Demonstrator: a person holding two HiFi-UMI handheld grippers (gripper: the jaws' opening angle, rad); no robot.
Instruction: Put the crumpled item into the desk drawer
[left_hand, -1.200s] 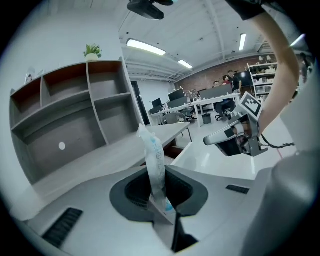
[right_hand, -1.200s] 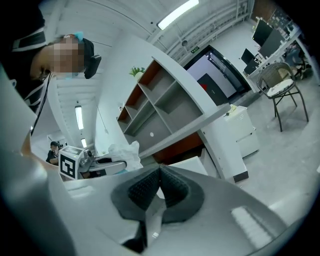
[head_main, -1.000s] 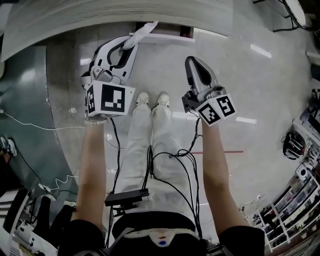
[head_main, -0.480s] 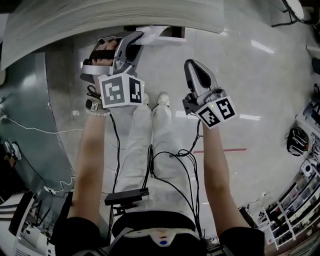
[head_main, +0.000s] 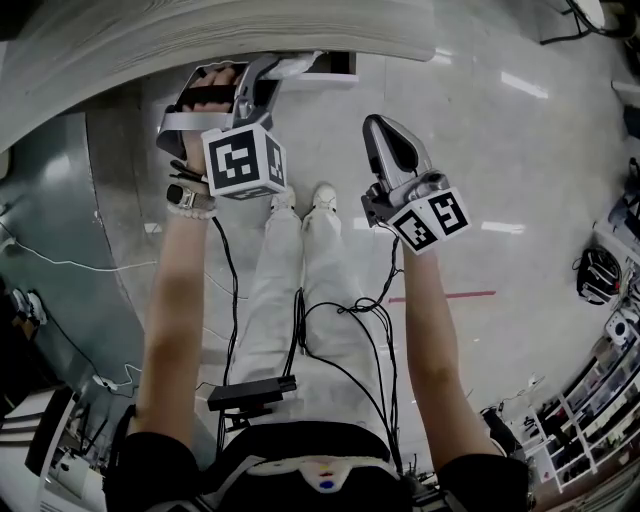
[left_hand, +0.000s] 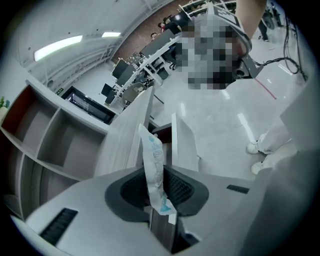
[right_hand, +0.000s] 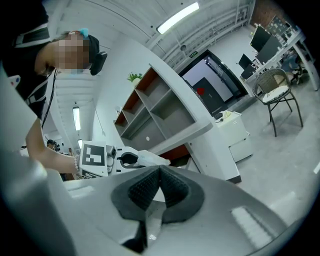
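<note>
l gripper (head_main: 268, 70) at worktop (head_main: 250, 30) edge, tilted down toward open drawer (head_main: 335, 66). jaws pinch the crumpled white wrapper (left_hand: 152, 165) by its lower end. they've just eased a touch wider, wrapper between the pads. wrapper's free end pokes out over the drawer mouth, not lying inside. drawer interior dark, contents unreadable. r gripper (head_main: 380, 125) well apart to the side, above floor (head_main: 500, 150), jaws closed on nothing. shoes (head_main: 305, 198) between the two.

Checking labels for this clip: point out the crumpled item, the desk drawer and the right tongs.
crumpled item (left_hand: 152, 165), left gripper view, its middle.
desk drawer (left_hand: 183, 142), left gripper view, pale wall.
right tongs (right_hand: 159, 172), right gripper view, between shut tips.
</note>
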